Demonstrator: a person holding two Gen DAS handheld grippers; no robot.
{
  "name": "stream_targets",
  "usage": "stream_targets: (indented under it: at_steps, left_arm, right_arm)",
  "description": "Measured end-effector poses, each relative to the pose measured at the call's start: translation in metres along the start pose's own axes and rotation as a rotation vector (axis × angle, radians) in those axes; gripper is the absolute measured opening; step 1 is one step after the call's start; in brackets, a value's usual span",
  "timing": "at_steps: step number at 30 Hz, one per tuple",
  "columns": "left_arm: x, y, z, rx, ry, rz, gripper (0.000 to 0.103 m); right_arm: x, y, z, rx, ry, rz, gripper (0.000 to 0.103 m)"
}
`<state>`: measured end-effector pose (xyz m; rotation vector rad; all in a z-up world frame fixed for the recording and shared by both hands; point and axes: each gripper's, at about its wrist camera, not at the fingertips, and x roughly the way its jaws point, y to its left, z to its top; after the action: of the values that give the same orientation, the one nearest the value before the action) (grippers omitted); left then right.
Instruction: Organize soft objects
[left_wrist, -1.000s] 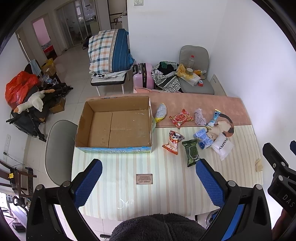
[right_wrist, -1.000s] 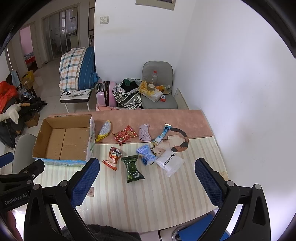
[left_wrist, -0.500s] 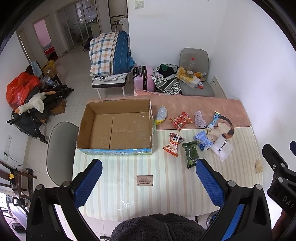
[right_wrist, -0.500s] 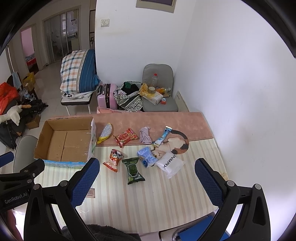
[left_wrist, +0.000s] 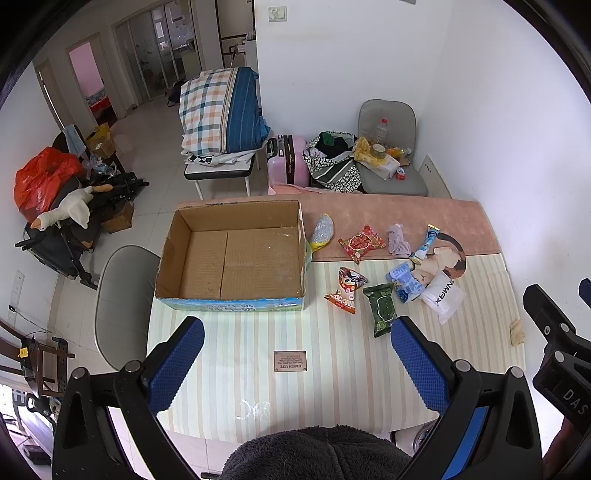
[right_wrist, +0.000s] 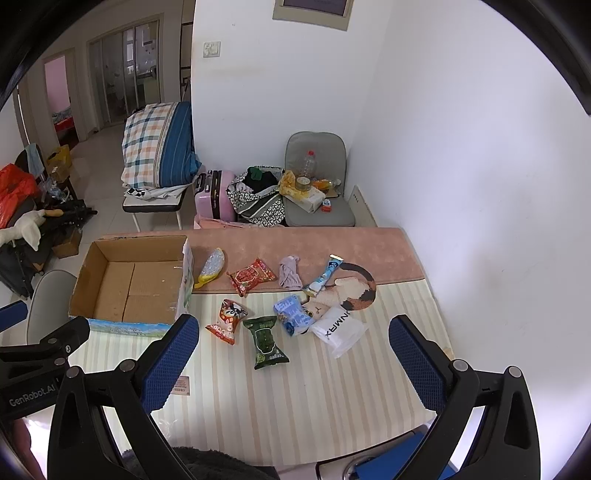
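An open, empty cardboard box (left_wrist: 236, 254) (right_wrist: 136, 280) sits on the table's left. To its right lie several soft packets: a silver-yellow pouch (left_wrist: 322, 232), a red snack bag (left_wrist: 361, 243) (right_wrist: 251, 276), a lilac cloth (left_wrist: 398, 240) (right_wrist: 290, 271), an orange-red bag (left_wrist: 345, 290), a green wipes pack (left_wrist: 382, 308) (right_wrist: 266, 341), a blue pack (left_wrist: 404, 281) and a white pouch (left_wrist: 443, 297) (right_wrist: 338, 329). My left gripper (left_wrist: 295, 363) and right gripper (right_wrist: 291, 363) are open and empty, held high above the table's near side.
The striped tablecloth (left_wrist: 332, 369) has a pink runner (left_wrist: 388, 218) at the far side and a small brown label (left_wrist: 290, 360). A grey chair (left_wrist: 122, 295) stands left of the table. Another chair, a pink suitcase (left_wrist: 286, 164) and bags stand behind.
Both cameras have risen or pulled back slightly, so the table and objects look a little lower and smaller. Nothing on the table has moved.
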<state>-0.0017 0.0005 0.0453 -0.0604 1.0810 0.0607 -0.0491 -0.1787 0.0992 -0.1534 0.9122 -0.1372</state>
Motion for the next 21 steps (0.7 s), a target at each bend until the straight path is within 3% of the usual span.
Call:
stream_targets:
  at_steps: [21]
  left_arm:
    - [-0.0001,0.0028,0.004,0.007,0.001,-0.008,0.103]
  right_arm:
    - [0.0022,-0.0073,0.0004,0.033,0.007,0.019,0.103]
